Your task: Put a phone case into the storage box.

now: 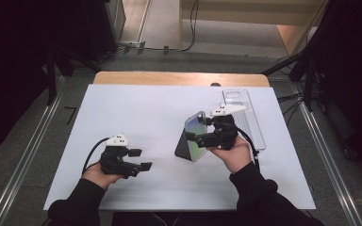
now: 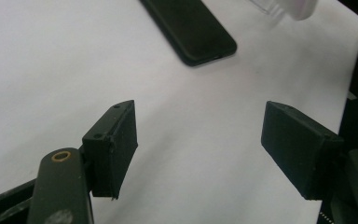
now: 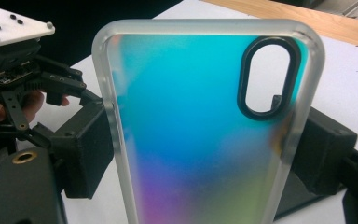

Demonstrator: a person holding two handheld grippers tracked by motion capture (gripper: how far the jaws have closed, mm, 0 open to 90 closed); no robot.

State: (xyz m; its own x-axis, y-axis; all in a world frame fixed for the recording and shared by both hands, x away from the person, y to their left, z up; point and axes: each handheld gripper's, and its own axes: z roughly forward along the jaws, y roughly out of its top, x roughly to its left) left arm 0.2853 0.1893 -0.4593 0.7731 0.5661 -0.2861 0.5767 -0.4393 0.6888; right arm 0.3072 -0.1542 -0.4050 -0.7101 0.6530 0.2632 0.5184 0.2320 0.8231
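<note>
Case in right gripper — upright, camera cutout topmost.

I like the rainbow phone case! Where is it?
The rainbow phone case is right of the table's middle in the high view, held upright in the right gripper, over the black phone.

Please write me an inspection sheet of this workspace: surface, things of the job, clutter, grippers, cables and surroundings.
Surface: white sheet over a wooden table.
Job's things: iridescent phone case held upright above the sheet; black phone lying flat; clear plastic package at the right edge.
Clutter: nothing seen.
Grippers: right hand-held gripper clamped on the case's two long sides; left hand-held gripper open, nothing between its jaws, low over bare sheet.
Cables: one black cable trails from each gripper; more lie on the floor beyond the table.
Surroundings: grey floor, metal rails at both sides, dark equipment stands.
</note>
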